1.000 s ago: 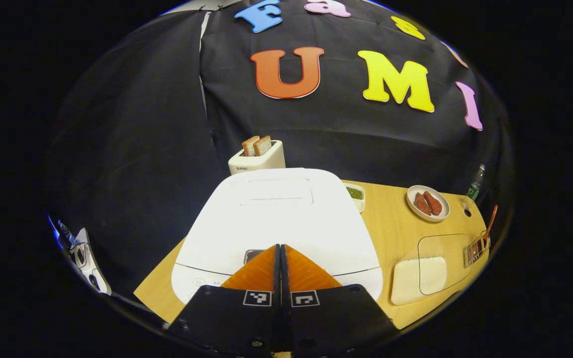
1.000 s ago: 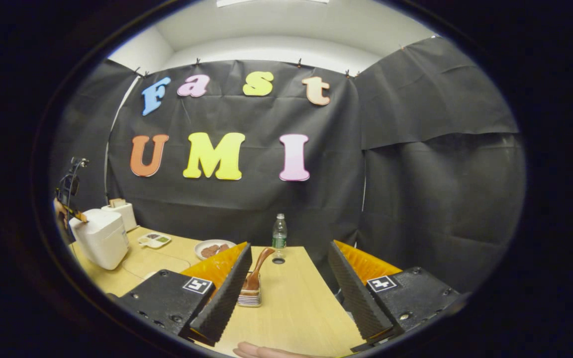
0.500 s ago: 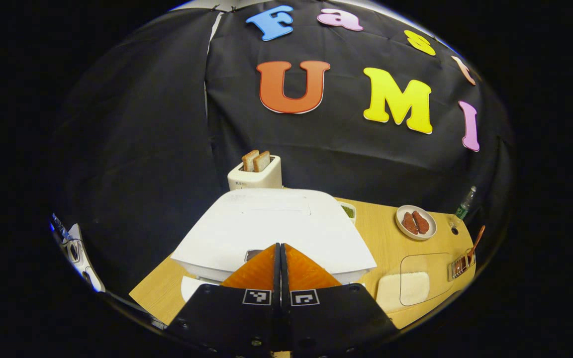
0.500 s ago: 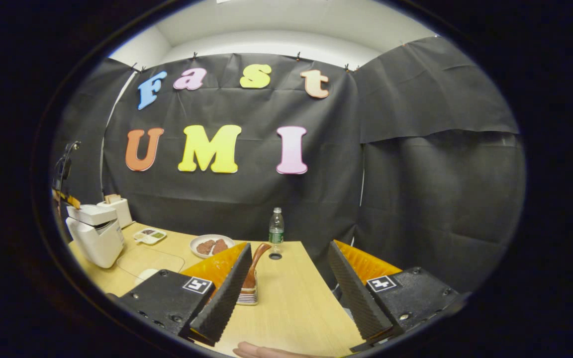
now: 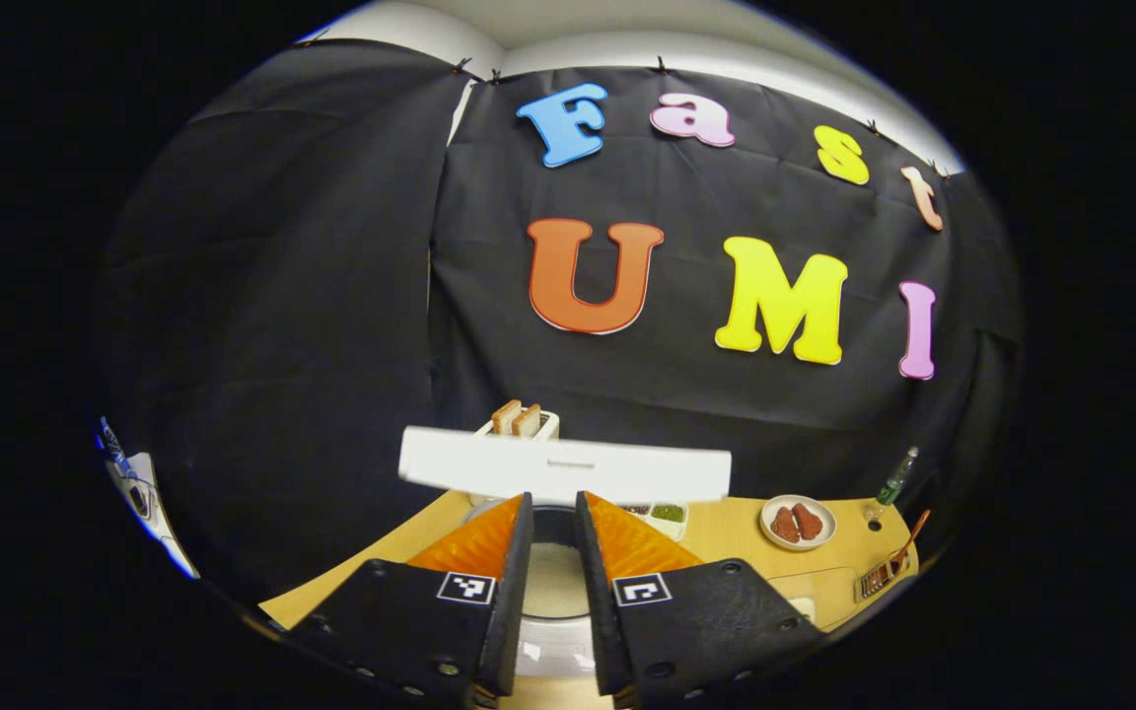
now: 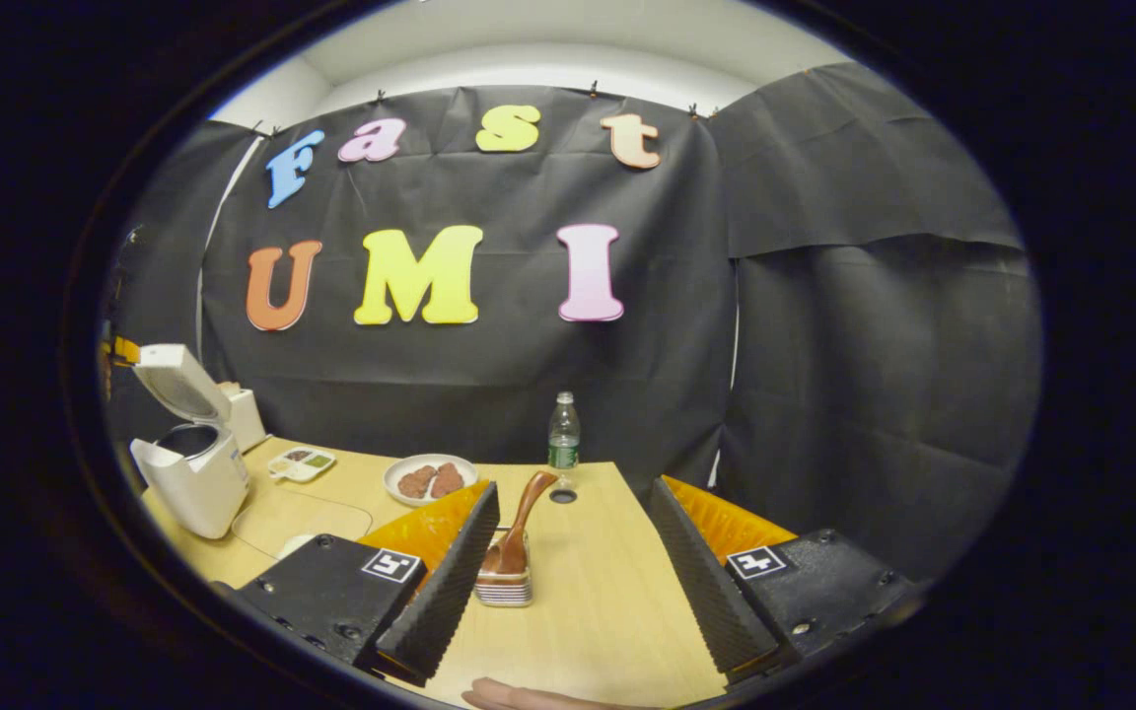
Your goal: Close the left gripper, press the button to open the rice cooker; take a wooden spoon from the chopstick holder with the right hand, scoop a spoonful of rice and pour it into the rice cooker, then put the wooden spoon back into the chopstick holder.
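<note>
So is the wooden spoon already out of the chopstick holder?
No, the wooden spoon stands in the chopstick holder on the table.

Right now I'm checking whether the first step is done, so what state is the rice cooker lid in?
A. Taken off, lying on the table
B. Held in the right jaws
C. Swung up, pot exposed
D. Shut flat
C: in the right gripper view the rice cooker has its lid tilted up and back, with the dark pot opening showing beneath it.

we saw the rice cooker (image 5: 556, 582) body mostly hidden behind the left gripper (image 5: 554, 513); the wooden spoon (image 6: 517, 528) bowl sat concealed inside the chopstick holder (image 6: 503, 587).
</note>
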### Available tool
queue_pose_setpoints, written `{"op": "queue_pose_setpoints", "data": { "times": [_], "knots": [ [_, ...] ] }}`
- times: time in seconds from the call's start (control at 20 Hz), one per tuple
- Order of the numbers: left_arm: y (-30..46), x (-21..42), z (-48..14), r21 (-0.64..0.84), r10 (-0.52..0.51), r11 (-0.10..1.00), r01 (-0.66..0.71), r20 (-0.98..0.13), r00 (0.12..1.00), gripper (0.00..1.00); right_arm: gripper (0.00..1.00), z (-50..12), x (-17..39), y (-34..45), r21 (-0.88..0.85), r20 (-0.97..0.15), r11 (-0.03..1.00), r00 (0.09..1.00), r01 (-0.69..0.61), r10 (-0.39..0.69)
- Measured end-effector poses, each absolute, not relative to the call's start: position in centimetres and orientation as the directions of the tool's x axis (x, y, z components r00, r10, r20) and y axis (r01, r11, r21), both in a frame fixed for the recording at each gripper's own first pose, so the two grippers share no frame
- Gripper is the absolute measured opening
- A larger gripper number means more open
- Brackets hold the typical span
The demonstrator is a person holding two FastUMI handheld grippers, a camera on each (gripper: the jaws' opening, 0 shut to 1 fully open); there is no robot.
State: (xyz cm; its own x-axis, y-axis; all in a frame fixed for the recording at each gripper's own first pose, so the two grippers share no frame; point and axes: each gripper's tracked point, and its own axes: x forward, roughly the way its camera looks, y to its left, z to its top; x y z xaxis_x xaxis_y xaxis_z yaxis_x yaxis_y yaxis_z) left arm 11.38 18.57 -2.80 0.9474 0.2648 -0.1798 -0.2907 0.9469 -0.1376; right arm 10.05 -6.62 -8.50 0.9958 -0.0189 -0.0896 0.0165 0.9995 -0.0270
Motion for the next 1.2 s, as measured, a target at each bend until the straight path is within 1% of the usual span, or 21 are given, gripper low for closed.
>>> {"op": "queue_pose_setpoints", "data": {
  "times": [0.05, 0.1, 0.15, 0.2, 0.25, 0.3, 0.4, 0.5, 0.6, 0.7, 0.75, 0.85, 0.9, 1.05, 1.1, 1.2],
  "knots": [
    [18.1, 10.8, -2.7, -0.129, 0.252, 0.953, -0.274, -0.165, 0.954, 0.54, 1.00, -8.6, 10.5, -6.4, -0.022, -0.094, 1.000, 0.995, 0.012, -0.014],
    [17.9, 10.1, -2.5, -0.114, 0.259, 0.954, -0.277, -0.147, 0.955, 0.74, 0.98, -8.8, 11.0, -6.0, -0.014, -0.097, 1.000, 0.995, 0.004, -0.006],
    [17.9, 9.5, -2.8, -0.103, 0.256, 0.957, -0.270, -0.132, 0.958, 0.93, 0.98, -8.9, 11.5, -5.7, -0.005, -0.099, 1.000, 0.995, -0.004, 0.004],
    [17.2, 8.4, -2.9, -0.094, 0.251, 0.960, -0.262, -0.117, 0.961, 0.97, 0.98, -9.2, 12.1, -5.6, 0.002, -0.100, 1.000, 0.995, -0.009, 0.009],
    [16.4, 7.5, -3.0, -0.087, 0.246, 0.963, -0.255, -0.105, 0.964, 0.95, 1.00, -9.4, 12.7, -5.5, 0.010, -0.099, 1.000, 0.995, -0.015, 0.016],
    [15.5, 6.7, -3.3, -0.078, 0.232, 0.968, -0.239, -0.092, 0.968, 0.94, 0.98, -9.7, 13.4, -5.4, 0.018, -0.099, 1.000, 0.995, -0.021, 0.022],
    [13.8, 5.2, -3.9, -0.046, 0.213, 0.975, -0.217, -0.067, 0.975, 0.94, 0.98, -10.5, 15.0, -5.4, 0.030, -0.107, 0.999, 0.994, -0.019, 0.022],
    [12.0, 3.6, -4.3, -0.017, 0.185, 0.982, -0.186, -0.030, 0.982, 0.94, 0.98, -11.4, 16.9, -4.5, 0.038, -0.122, 0.998, 0.991, -0.050, 0.054],
    [11.1, 2.2, -4.8, -0.009, 0.179, 0.984, -0.179, -0.006, 0.984, 0.94, 0.98, -12.6, 19.0, -3.5, 0.057, -0.147, 0.995, 0.985, -0.085, 0.092],
    [9.2, 0.9, -5.7, -0.009, 0.143, 0.990, -0.143, 0.001, 0.990, 0.95, 0.98, -14.4, 21.1, -2.2, 0.069, -0.191, 0.991, 0.973, -0.118, 0.129],
    [8.6, 0.2, -5.9, 0.006, 0.127, 0.992, -0.127, 0.013, 0.992, 0.95, 1.00, -15.4, 22.2, -1.8, 0.068, -0.217, 0.989, 0.966, -0.128, 0.140],
    [8.8, -0.8, -5.8, 0.020, 0.131, 0.991, -0.132, 0.042, 0.991, 0.95, 1.00, -17.5, 24.3, -1.0, 0.073, -0.262, 0.986, 0.951, -0.151, 0.165],
    [8.7, -1.1, -6.2, 0.018, 0.126, 0.992, -0.127, 0.043, 0.991, 0.95, 0.98, -18.4, 25.4, -0.9, 0.070, -0.281, 0.986, 0.945, -0.155, 0.168],
    [8.1, -1.8, -7.4, 0.030, 0.114, 0.993, -0.115, 0.028, 0.993, 0.95, 0.98, -21.6, 28.8, -2.5, 0.092, -0.345, 0.991, 0.930, -0.101, 0.127],
    [8.6, -1.9, -7.5, 0.037, 0.129, 0.991, -0.130, 0.036, 0.991, 0.95, 1.00, -22.4, 29.8, -2.6, 0.133, -0.366, 0.987, 0.921, -0.089, 0.133],
    [9.4, -1.8, -8.2, 0.019, 0.151, 0.988, -0.151, 0.029, 0.988, 0.95, 0.96, -23.2, 31.3, -2.1, 0.244, -0.397, 0.967, 0.901, -0.080, 0.175]
  ]
}}
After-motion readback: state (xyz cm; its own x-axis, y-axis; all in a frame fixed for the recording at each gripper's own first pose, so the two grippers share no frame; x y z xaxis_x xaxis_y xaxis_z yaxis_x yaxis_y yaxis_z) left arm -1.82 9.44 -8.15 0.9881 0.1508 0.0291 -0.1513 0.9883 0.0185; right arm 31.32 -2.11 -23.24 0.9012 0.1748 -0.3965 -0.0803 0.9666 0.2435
